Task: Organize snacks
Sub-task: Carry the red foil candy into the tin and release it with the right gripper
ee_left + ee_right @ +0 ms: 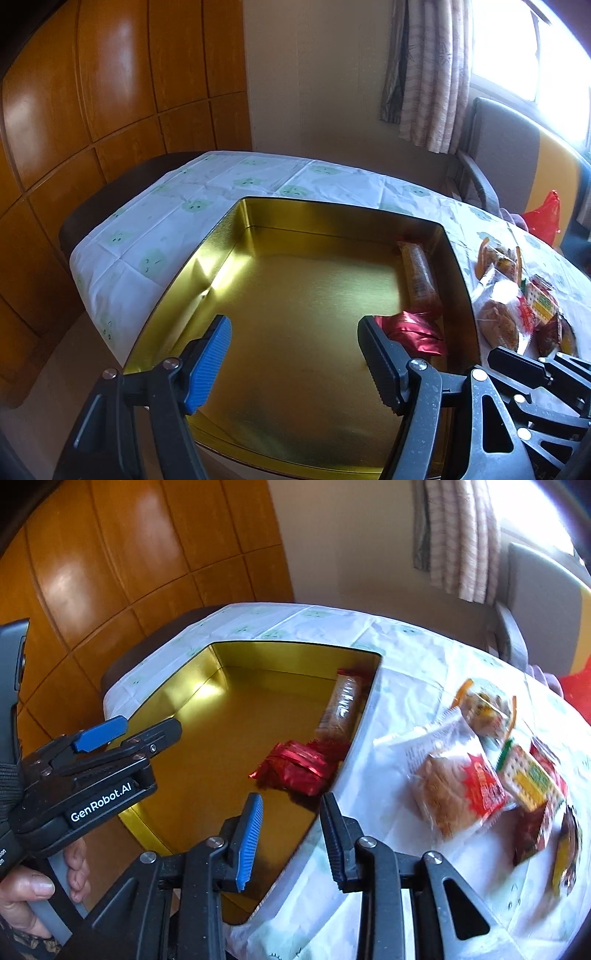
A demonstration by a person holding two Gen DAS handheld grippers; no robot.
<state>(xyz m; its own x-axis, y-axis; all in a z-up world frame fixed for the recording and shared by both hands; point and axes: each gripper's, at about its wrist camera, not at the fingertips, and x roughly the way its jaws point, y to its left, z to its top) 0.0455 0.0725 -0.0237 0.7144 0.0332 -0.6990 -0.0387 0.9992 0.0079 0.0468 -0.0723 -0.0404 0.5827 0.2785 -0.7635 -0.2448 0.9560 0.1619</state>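
Black-framed left tool (147, 729) marked GenRobot.AI, blue ribbed pad, silver pivot screws, grey handle.

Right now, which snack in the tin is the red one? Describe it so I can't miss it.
Find the gold tin on the white tablecloth. Two snacks lie along its right wall: a long brown-wrapped bar at the far end, and nearer, the crinkled red foil packet. It alone is shiny, red and short.

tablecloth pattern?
White tablecloth with pale green smiley-face blobs; clearest in the left wrist view.
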